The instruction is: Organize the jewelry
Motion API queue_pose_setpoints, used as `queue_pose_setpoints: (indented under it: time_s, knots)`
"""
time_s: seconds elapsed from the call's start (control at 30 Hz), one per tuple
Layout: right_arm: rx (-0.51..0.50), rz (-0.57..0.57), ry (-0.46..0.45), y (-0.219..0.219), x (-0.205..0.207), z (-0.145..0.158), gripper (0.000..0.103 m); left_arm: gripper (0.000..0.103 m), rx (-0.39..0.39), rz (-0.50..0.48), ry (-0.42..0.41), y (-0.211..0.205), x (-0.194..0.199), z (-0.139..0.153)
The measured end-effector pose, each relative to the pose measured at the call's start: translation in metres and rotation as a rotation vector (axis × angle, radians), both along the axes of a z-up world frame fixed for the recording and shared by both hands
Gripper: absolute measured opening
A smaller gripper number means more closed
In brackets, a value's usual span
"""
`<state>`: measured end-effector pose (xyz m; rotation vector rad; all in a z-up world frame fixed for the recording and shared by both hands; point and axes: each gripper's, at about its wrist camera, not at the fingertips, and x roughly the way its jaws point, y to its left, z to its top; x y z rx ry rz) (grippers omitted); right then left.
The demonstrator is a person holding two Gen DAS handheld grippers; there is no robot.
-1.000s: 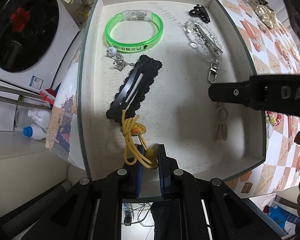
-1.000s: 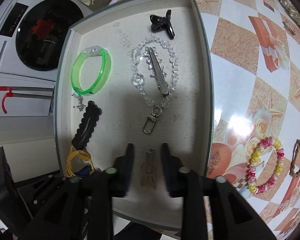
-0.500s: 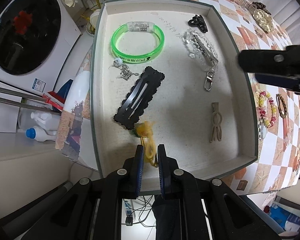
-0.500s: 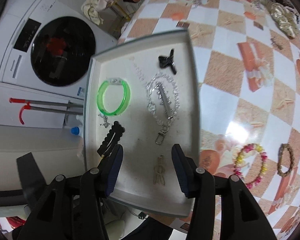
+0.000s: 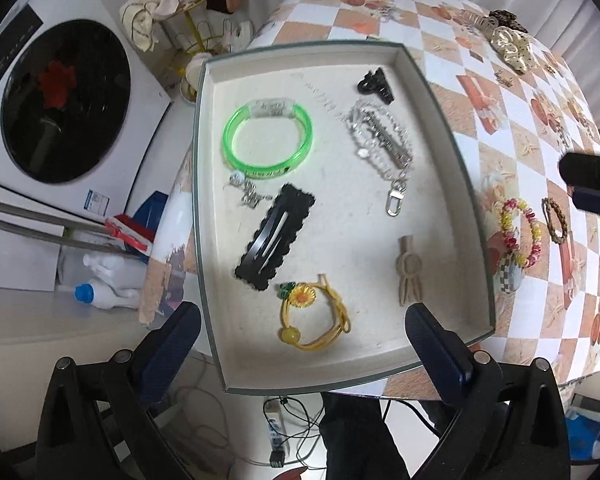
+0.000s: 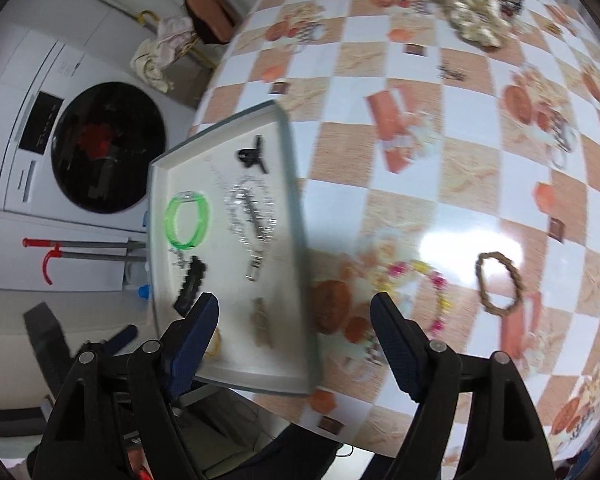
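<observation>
The left gripper (image 5: 300, 332) hangs above the near edge of the tray (image 5: 452, 152), its jaws spread wide and holding nothing. Just beyond it, on the tray floor, lies the yellow sunflower hair tie (image 5: 312, 316), free of both fingers. The right gripper (image 6: 296, 336) is equally wide and empty, raised over the tray's right rim and the checkered tablecloth (image 6: 440, 168).

Past the hair tie sits the black snap clip (image 5: 274, 236), with the beige knotted clip (image 5: 408, 272) to its right. Farther back are the green bangle (image 5: 266, 140), the clear bead chain with a silver clasp (image 5: 384, 148) and a small black claw clip (image 5: 374, 86).

Right of the tray, on the cloth, lie a pink-and-yellow bead bracelet (image 5: 520, 232) and a brown braided ring (image 6: 498, 288), well apart from the tray. A washing machine (image 5: 60, 100) stands at the far left.
</observation>
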<state>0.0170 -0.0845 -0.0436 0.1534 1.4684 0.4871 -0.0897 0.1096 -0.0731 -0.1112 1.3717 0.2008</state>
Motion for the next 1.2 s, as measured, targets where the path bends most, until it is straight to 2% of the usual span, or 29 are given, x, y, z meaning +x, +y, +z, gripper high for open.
queue_pose_setpoints:
  time_s: [0.07, 0.27, 0.63, 0.83, 1.03, 1.2]
  knots:
    - [-0.013, -0.024, 0.001, -0.012, 0.000, -0.002, 0.088, 0.103, 0.008, -0.010, -0.005, -0.003, 0.004, 0.004]
    - [-0.073, -0.077, -0.006, -0.051, -0.003, -0.008, 0.088, 0.103, 0.024, -0.054, -0.010, -0.018, 0.012, 0.011]
    - [-0.237, -0.076, -0.006, -0.112, -0.011, -0.041, 0.088, 0.103, -0.019, -0.156, -0.002, -0.067, 0.031, 0.007]
    - [-0.245, -0.092, 0.019, -0.134, -0.013, -0.053, 0.088, 0.103, -0.039, -0.204, -0.008, -0.099, 0.041, 0.008]
    - [-0.247, -0.078, 0.019, -0.138, -0.012, -0.058, 0.088, 0.103, -0.053, -0.244, -0.023, -0.125, 0.049, 0.011]
    - [-0.217, -0.072, 0.018, -0.135, -0.010, -0.055, 0.088, 0.103, -0.050, -0.238, -0.022, -0.130, 0.051, 0.010]
